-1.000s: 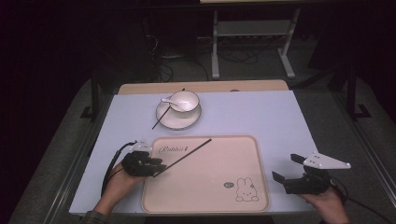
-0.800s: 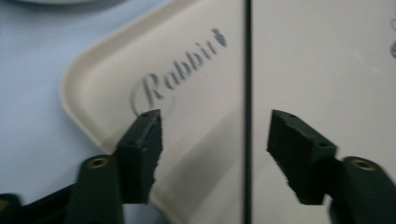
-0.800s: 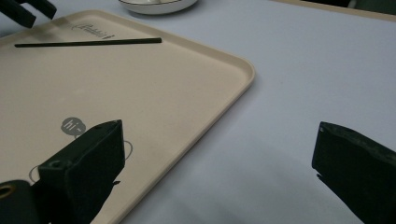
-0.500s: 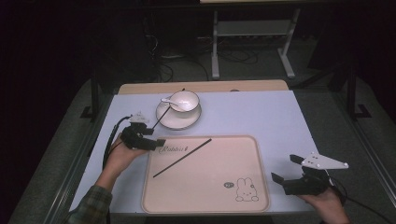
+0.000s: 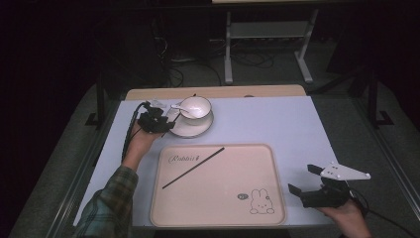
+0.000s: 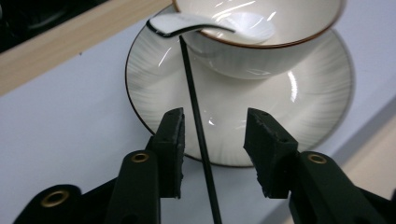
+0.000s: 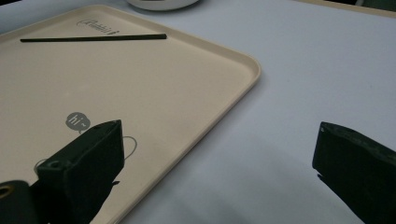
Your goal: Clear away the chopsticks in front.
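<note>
One chopstick (image 5: 193, 167) was already laid on the tray (image 5: 277, 208), while the second chopstick (image 6: 198, 135), at eleven o'clock from it on the saucer (image 6: 280, 116), was straddled ungripped by the closing left gripper (image 6: 214, 140); the right gripper (image 7: 219, 158) gaped empty.

We read two bits of writing, both printed on the beige tray (image 5: 218, 208). Near its far left corner a word in looping script reads "Rabbit" (image 5: 183, 158); in the right gripper view the same script sits too small and tilted for us to spell out. Toward the near right corner, a small dark speech bubble holds the word "hi~" (image 7: 77, 121), just left of a line-drawn rabbit (image 5: 261, 203).
</note>
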{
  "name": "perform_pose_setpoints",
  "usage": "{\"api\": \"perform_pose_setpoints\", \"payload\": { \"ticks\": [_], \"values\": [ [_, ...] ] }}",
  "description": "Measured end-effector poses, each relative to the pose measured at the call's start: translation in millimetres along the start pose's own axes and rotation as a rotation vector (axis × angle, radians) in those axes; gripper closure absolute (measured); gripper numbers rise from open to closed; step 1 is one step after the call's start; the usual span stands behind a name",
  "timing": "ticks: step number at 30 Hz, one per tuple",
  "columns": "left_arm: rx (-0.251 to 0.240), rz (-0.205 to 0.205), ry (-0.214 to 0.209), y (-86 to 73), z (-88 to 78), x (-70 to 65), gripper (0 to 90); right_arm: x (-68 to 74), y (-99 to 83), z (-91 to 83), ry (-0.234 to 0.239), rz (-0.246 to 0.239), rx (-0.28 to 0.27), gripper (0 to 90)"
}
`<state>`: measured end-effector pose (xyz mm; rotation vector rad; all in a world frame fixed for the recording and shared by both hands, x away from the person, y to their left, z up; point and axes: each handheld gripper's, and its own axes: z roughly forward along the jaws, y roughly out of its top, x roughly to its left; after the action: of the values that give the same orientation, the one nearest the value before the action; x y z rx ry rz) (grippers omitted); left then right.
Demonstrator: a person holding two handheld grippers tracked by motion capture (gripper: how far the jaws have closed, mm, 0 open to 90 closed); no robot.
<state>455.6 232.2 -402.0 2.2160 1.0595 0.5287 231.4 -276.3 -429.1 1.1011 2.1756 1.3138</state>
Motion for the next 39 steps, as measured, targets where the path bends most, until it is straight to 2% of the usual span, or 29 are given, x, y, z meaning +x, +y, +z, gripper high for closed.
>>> {"api": "perform_pose_setpoints", "payload": {
  "ticks": [1, 3, 7, 10, 16, 20, 25, 30, 38, 39],
  "values": [
    [0.011, -0.006, 0.016, -0.4, 8.1, 2.4, 60.2, -0.2, -0.2, 0.1, 0.002, 0.001, 0.001, 1.5],
    [0.01, -0.028, 0.011, -1.9, 16.7, 4.8, 61.3, -0.6, -0.5, 0.1, 0.003, 0.001, 0.001, 1.5],
    [0.01, -0.038, -0.001, -4.0, 26.5, 5.3, 67.0, -1.2, -0.9, -0.5, 0.001, 0.003, -0.001, 1.5],
    [0.017, -0.034, 0.0, -4.2, 29.0, 4.3, 68.9, -1.4, -1.1, -0.9, 0.001, 0.005, -0.002, 1.5],
    [0.017, -0.046, 0.008, -5.0, 30.8, 6.0, 81.8, -1.6, -1.4, -1.6, -0.001, 0.006, -0.003, 1.6],
    [0.01, -0.045, 0.027, -4.2, 30.1, 5.9, 84.9, -1.6, -1.5, -1.7, -0.002, 0.006, -0.003, 1.6],
    [-0.012, -0.059, 0.035, -2.9, 25.9, 7.9, 85.2, -2.2, -1.7, -2.1, -0.005, 0.01, -0.002, 1.6],
    [-0.021, -0.083, 0.043, -1.3, 14.9, 11.2, 85.2, -2.0, -2.0, -2.7, -0.006, 0.011, -0.004, 1.6],
    [-0.027, -0.1, 0.045, -4.0, -14.9, 17.6, 85.3, -2.0, -1.7, -2.7, -0.007, 0.01, -0.005, 1.6],
    [-0.035, -0.111, 0.042, -5.8, -23.3, 18.0, 85.3, -1.5, -1.4, -3.0, -0.008, 0.009, -0.008, 1.6]
  ]
}}
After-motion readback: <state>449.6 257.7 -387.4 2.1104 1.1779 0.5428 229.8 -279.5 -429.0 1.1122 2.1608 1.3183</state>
